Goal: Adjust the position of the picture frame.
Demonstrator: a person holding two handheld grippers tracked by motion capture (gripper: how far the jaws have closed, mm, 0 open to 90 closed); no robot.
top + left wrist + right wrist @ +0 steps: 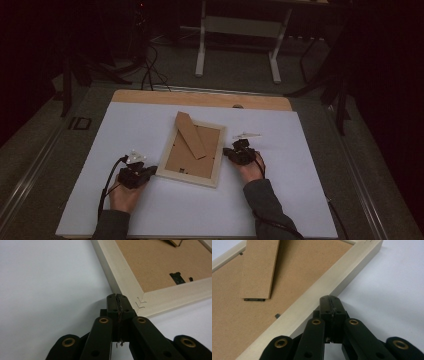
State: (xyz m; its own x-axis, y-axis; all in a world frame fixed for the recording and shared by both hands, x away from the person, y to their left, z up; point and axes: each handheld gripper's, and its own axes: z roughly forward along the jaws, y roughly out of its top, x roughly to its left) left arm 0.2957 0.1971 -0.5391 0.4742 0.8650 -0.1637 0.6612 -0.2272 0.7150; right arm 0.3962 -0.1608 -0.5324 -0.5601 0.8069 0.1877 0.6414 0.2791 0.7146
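A picture frame [192, 150] lies face down near the middle of the white bench [300, 200], its brown backing board up and the cardboard stand flap [191, 135] slanting across that board. Lying flat this way, it offers its pale wooden rim to be pushed or steadied from both sides, which seems to be why a gripper sits at each flank.

The left gripper [117, 298] has its jaws pressed together on nothing, the tip right at the frame's near left corner (the stapled mitre joint is just beside it). The right gripper [329, 300] is likewise pressed together and empty, its tip against the outer edge of the frame's right rail.

Both forearms come in low from the near edge of the bench, hands resting on its surface, each gripper angled inward toward the frame, as if bracketing it to square it up or slide it.
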